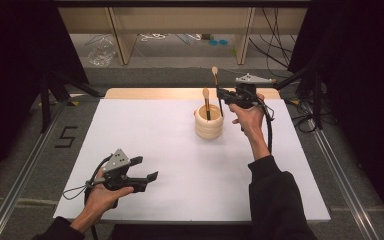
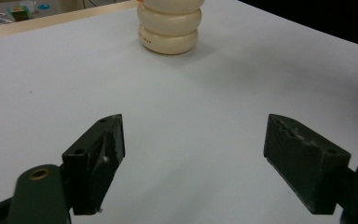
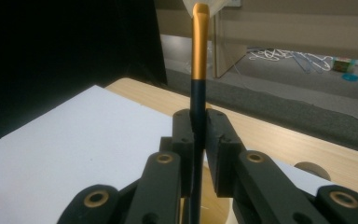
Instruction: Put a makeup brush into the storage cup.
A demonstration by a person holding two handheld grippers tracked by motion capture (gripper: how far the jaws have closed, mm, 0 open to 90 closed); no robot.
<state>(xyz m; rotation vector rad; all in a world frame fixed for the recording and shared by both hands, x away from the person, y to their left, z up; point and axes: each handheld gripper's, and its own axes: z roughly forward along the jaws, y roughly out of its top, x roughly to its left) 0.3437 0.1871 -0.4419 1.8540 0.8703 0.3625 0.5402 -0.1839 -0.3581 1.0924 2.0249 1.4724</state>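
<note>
With the right tool [image 1: 221,96] clamped on a brush [image 1: 216,80] held upright just beside the cream holder [image 1: 209,125], it is best kept vertical and lowered slowly, while the left tool [image 1: 147,169], spread wide and empty, is rested well short of the holder

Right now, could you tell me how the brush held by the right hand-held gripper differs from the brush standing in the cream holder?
The held brush is clamped in the right hand-held gripper, raised beside the cream holder; the other brush stands inside that holder, untouched. The held brush's tip reaches higher in the high view than the standing one's. Both stand roughly upright with a dark handle and a light tip.
</note>
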